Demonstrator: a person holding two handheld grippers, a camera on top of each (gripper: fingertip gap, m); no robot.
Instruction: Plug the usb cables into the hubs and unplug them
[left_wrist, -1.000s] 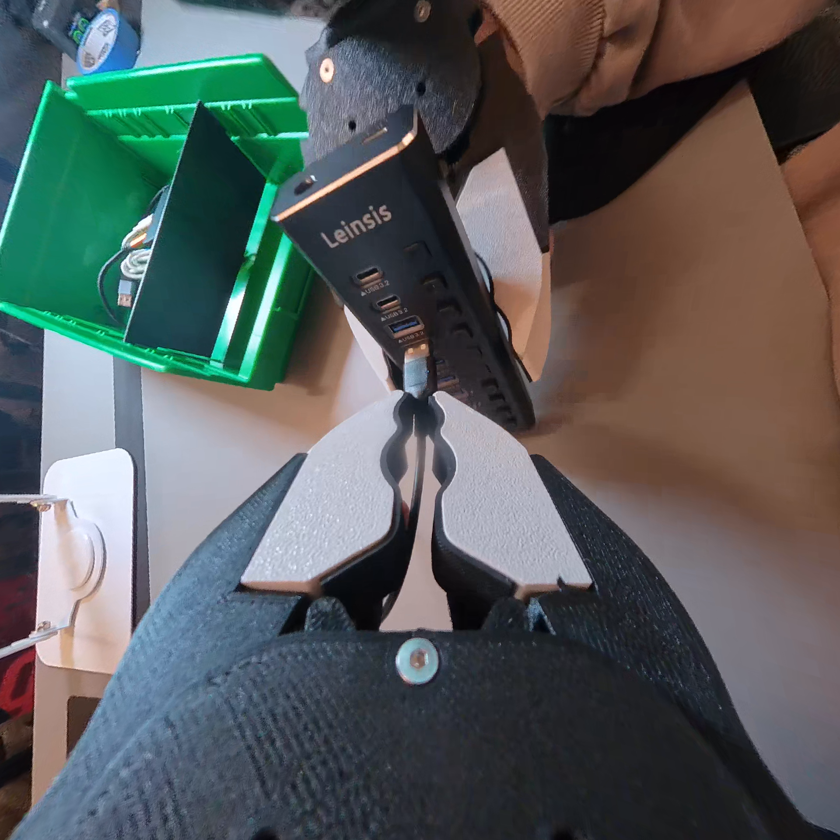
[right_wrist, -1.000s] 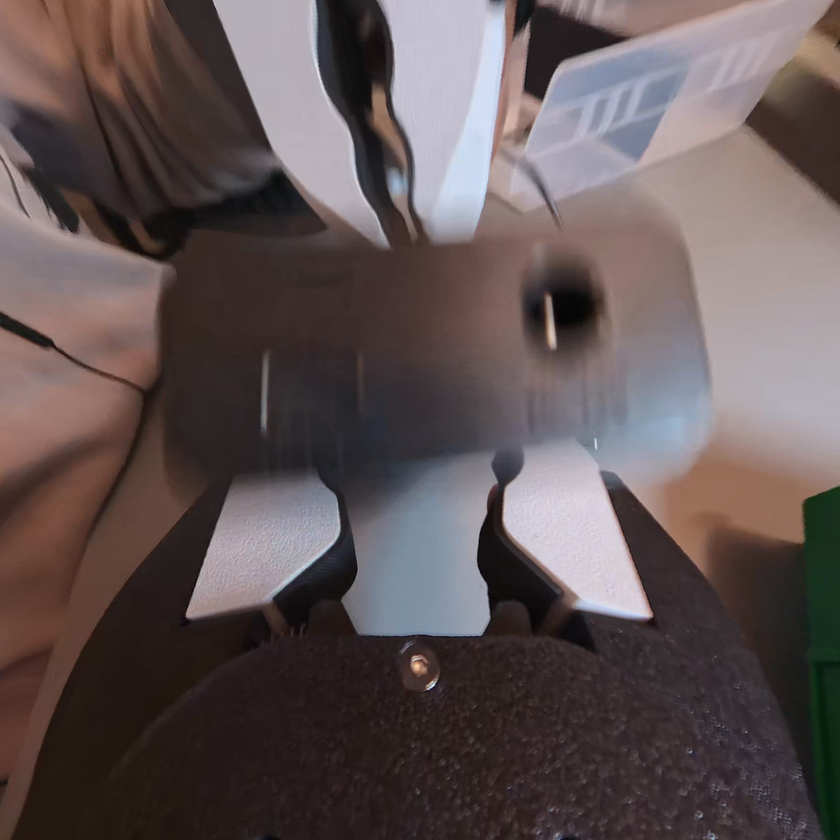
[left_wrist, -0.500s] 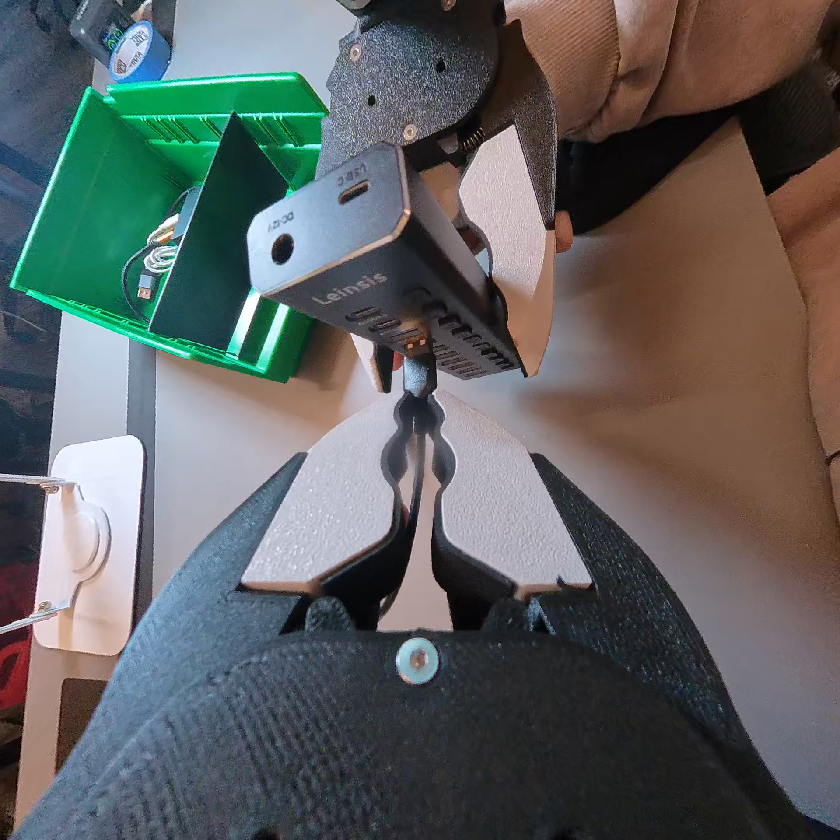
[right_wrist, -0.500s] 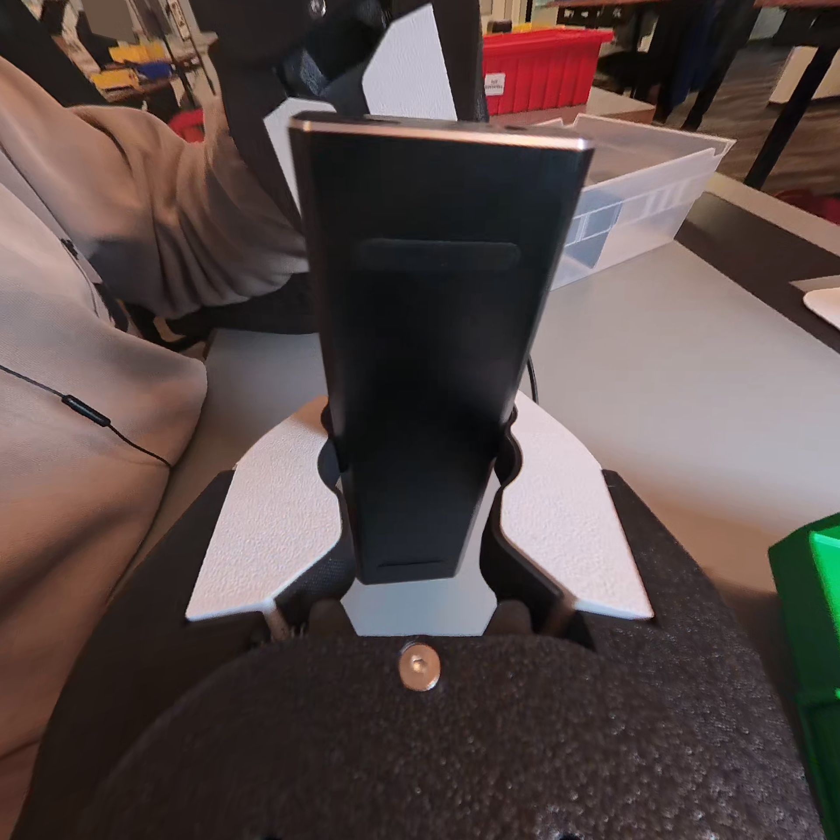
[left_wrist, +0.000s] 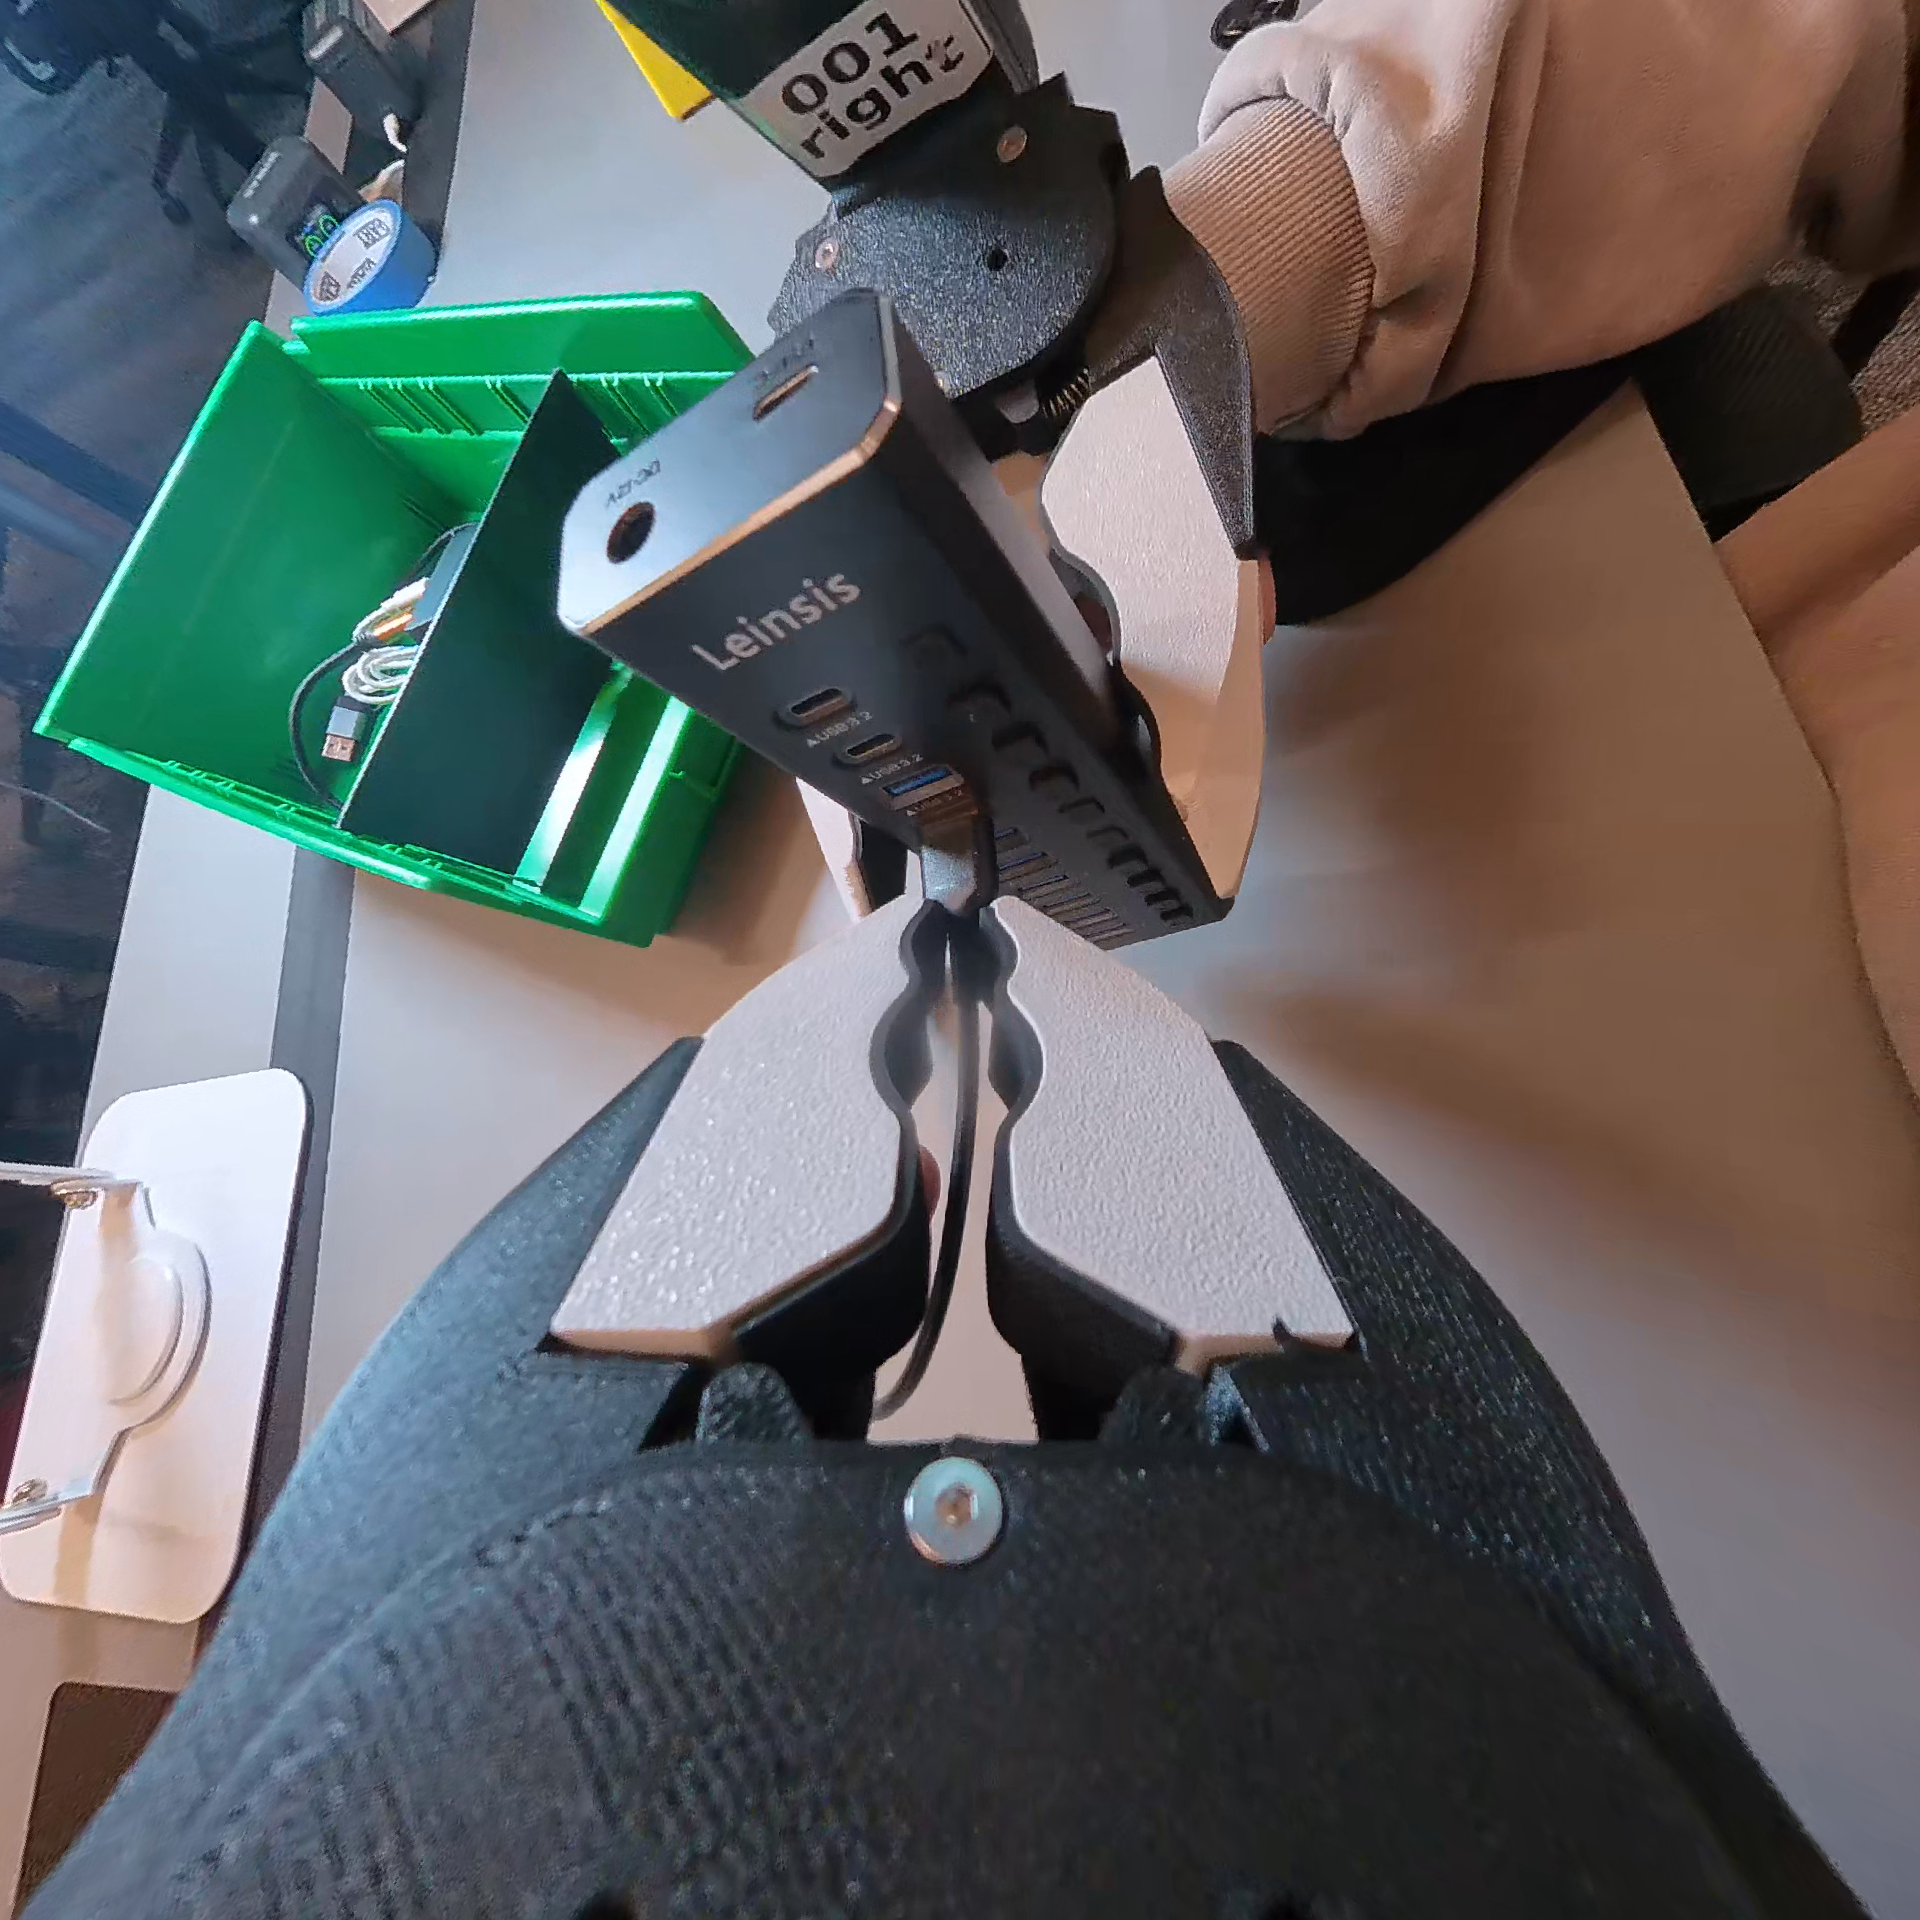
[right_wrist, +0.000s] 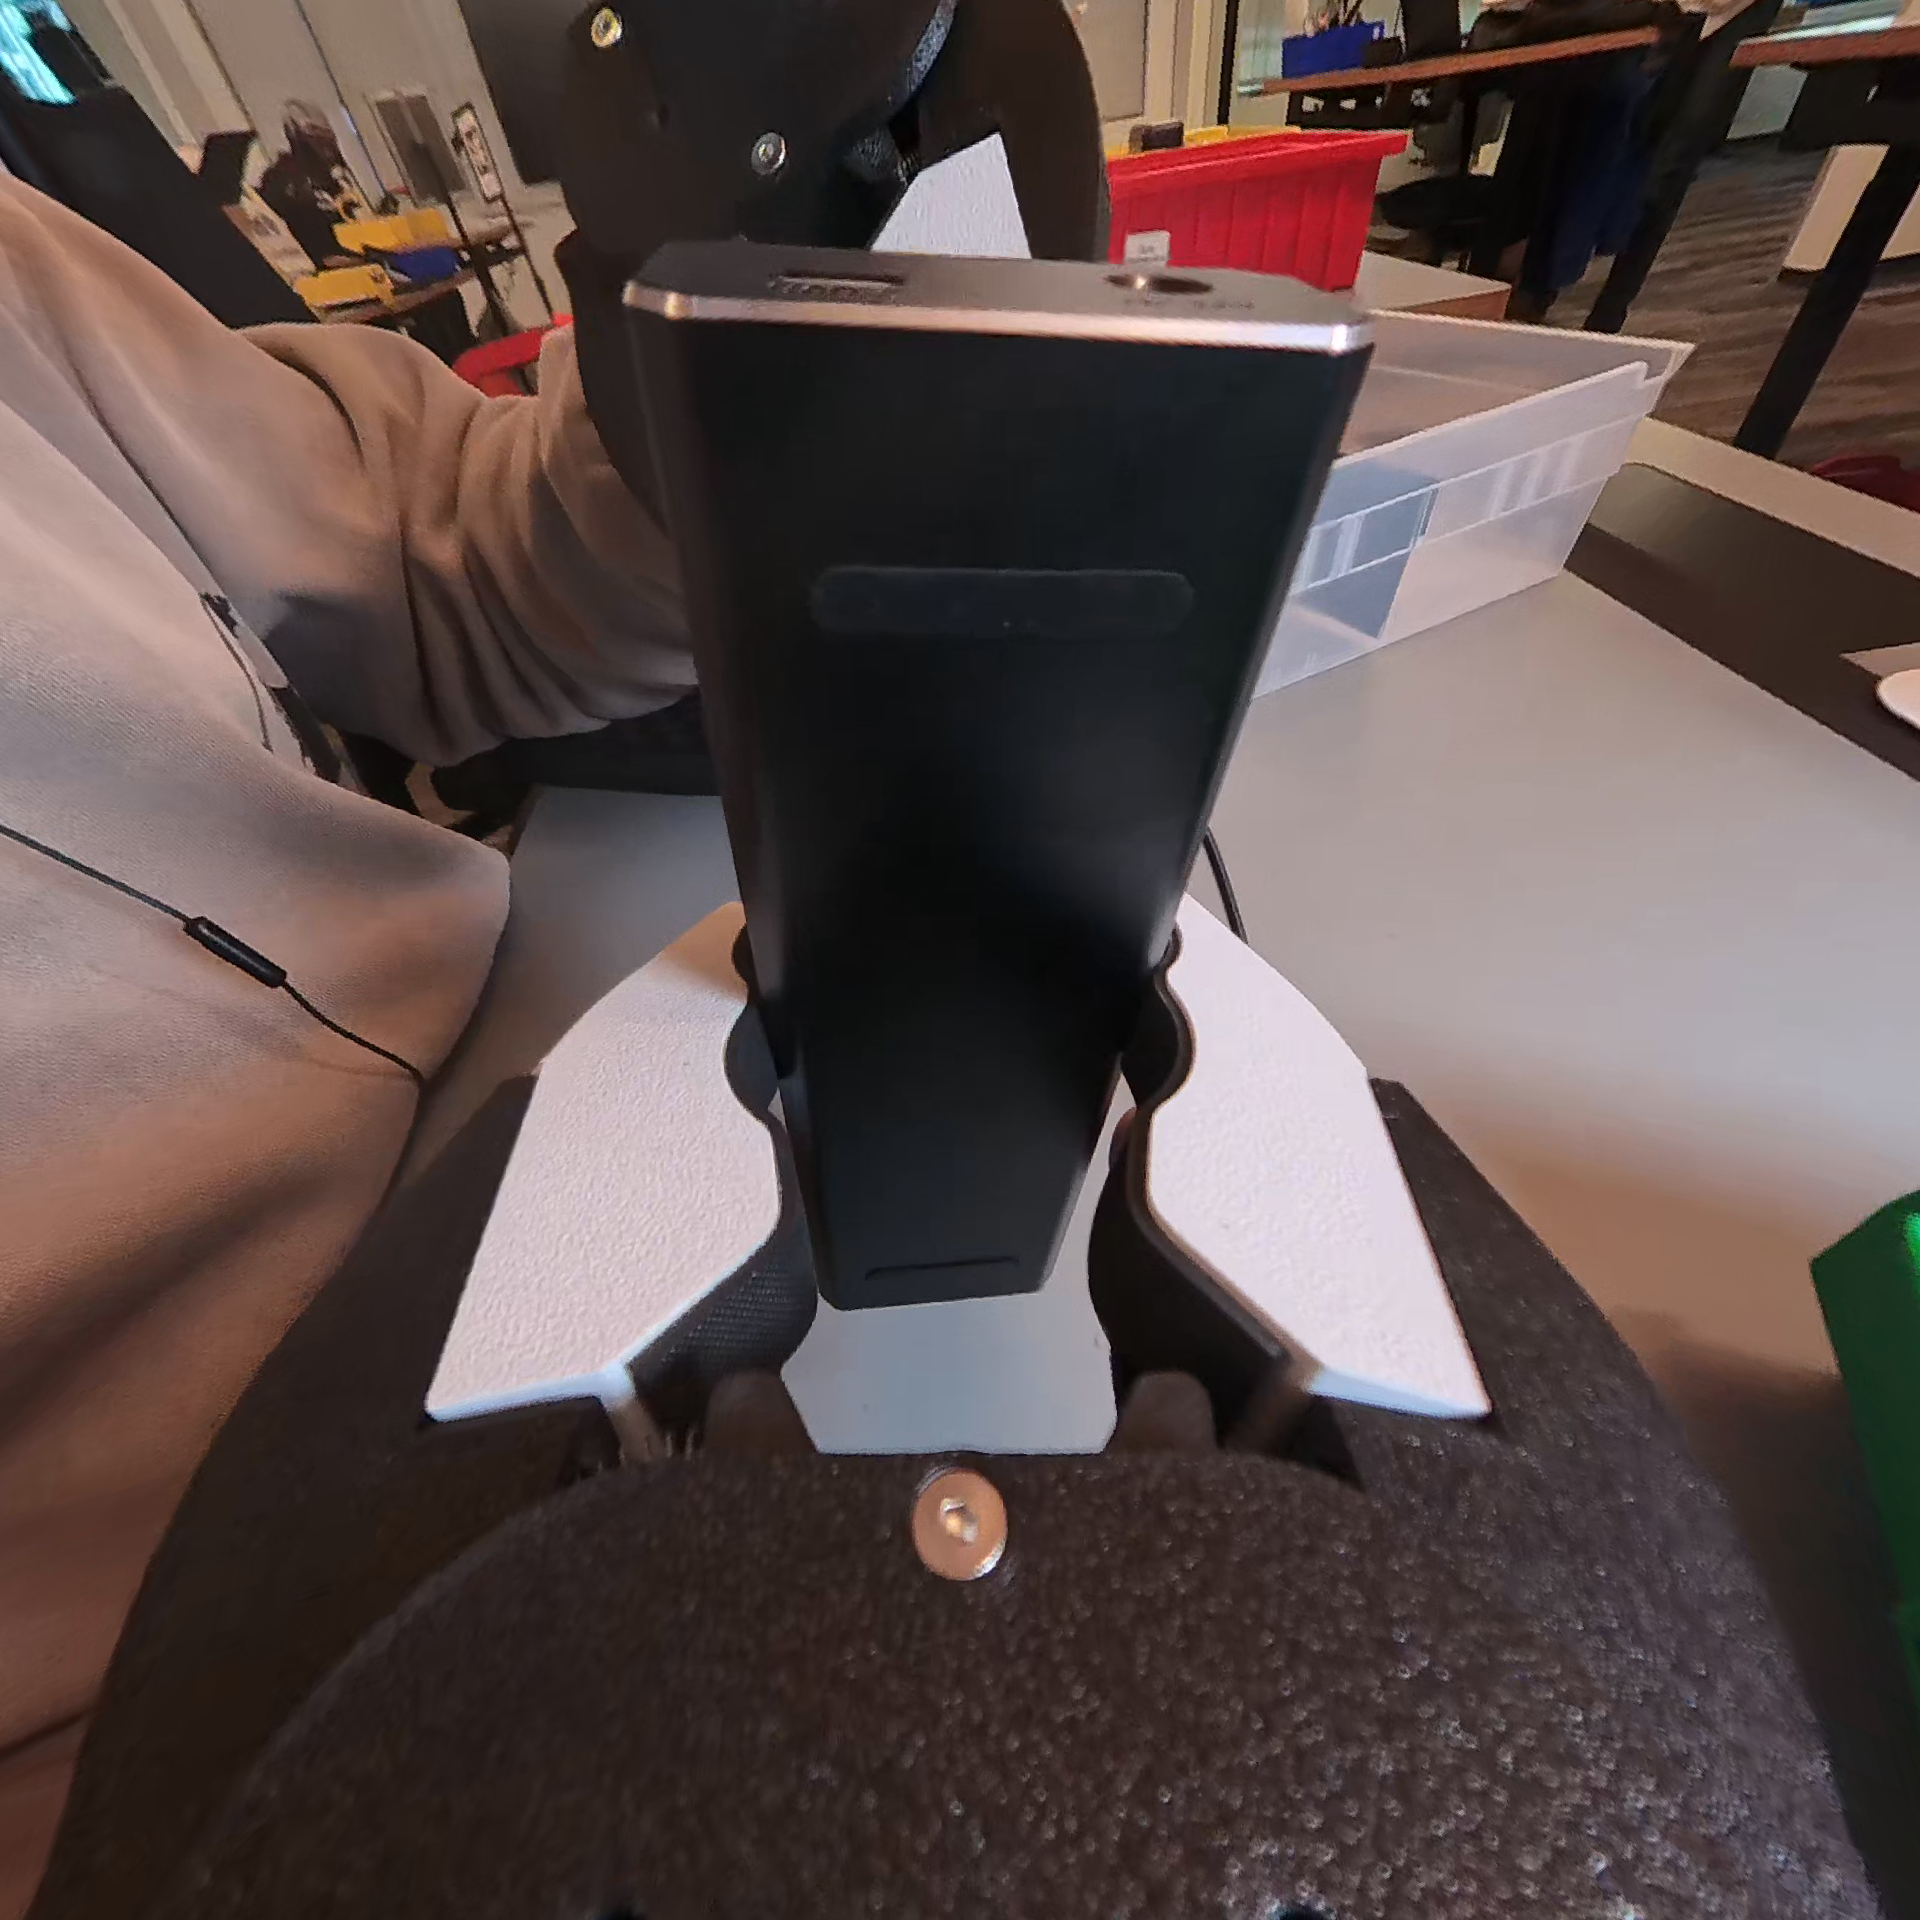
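- A pale grey surface (left_wrist: 1455, 1091) is seen, with an open workroom beyond it in the right wrist view; a red bin (right_wrist: 1247, 197) and a clear plastic tray (right_wrist: 1475, 488) are noted in the background.
- A green bin (left_wrist: 239, 582) with a dark divider (left_wrist: 488, 623) is set at the far left of the surface; coiled cables (left_wrist: 364, 665) are lying in its left compartment.
- A blue tape roll (left_wrist: 364, 255) is placed beyond the bin; a white plate-like mount (left_wrist: 145, 1340) is lying at the left edge.
- The black hub (left_wrist: 914, 665) is held off the surface, tilted, its port face turned toward the left wrist camera.
- The right gripper (right_wrist: 956, 1039) is closed on the lower body of the hub (right_wrist: 987, 748), one finger pressed to each side; the plain back of the hub is shown to this camera.
- The left gripper (left_wrist: 961, 925) is nearly closed, its fingertips pinched on the black usb cable (left_wrist: 940, 1226) just behind the plug (left_wrist: 951, 842).
- The plug is seen at a port in the row on the hub's face; whether it is fully seated cannot be told.
- The cable is run back between the left fingers toward the gripper body.
- A beige sleeve (left_wrist: 1558, 208) is visible behind the right gripper.
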